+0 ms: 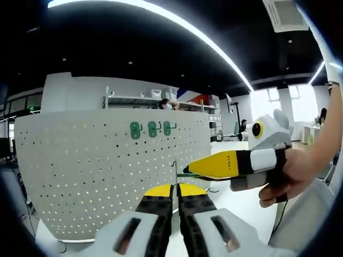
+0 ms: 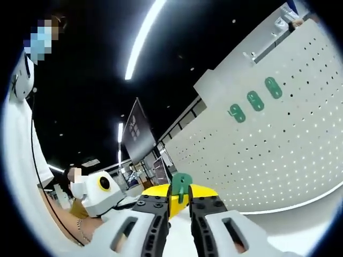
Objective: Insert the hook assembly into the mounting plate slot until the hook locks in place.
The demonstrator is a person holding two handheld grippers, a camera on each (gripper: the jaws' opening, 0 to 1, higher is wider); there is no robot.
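Note:
A white pegboard mounting plate (image 1: 96, 176) stands upright ahead and carries three green hook pieces (image 1: 153, 129) near its top edge. My left gripper (image 1: 176, 188) is shut on a thin metal wire (image 1: 176, 170) that rises between its yellow tips. My right gripper (image 1: 197, 170) reaches in from the right and its yellow tip meets that wire at a green part (image 1: 185, 174). In the right gripper view my right gripper (image 2: 181, 195) is shut on a green hook piece (image 2: 181, 186). The pegboard (image 2: 278, 155) with its three green pieces (image 2: 255, 100) lies to the right.
A person's hand (image 1: 292, 176) holds the right gripper. The left gripper's white body (image 2: 99, 195) sits low on the left in the right gripper view. Shelving (image 1: 139, 100) and seated people stand behind the board. The board rests on a white tabletop (image 1: 241, 206).

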